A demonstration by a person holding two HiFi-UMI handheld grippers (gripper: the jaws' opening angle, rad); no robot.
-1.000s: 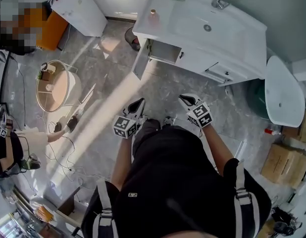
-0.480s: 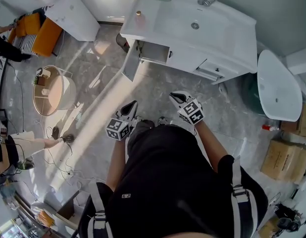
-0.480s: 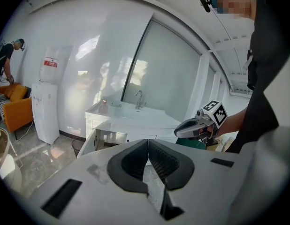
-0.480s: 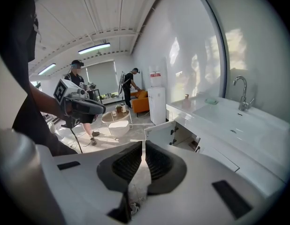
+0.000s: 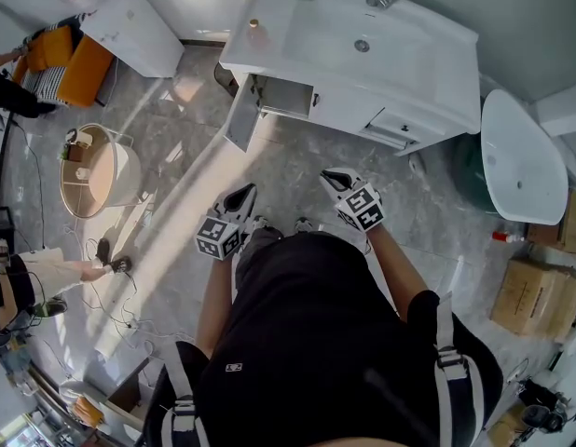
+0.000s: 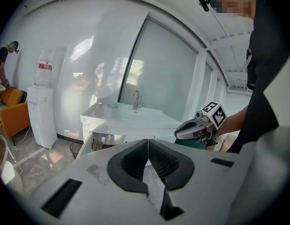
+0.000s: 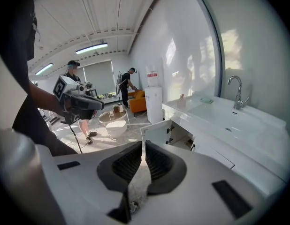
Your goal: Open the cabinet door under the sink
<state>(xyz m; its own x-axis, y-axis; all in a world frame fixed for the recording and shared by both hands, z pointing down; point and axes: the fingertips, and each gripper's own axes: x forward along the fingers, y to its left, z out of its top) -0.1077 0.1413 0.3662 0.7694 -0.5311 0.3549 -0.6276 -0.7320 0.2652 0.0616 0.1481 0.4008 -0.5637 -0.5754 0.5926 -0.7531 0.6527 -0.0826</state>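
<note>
The left hand-held gripper and the right hand-held gripper hang at waist height, jaws pressed together on nothing. The sink is well ahead of both. Beyond the left one the cabinet door already stands swung wide, so I judge nothing needs gripping.

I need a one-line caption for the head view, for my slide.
Person stands before the sink cabinet, its door open, left gripper and right gripper both shut and empty.

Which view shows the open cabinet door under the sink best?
Right gripper view: the cabinet door faces it, inner side and hinges visible. Head view shows the door from above; left gripper view, nearly edge-on.
</note>
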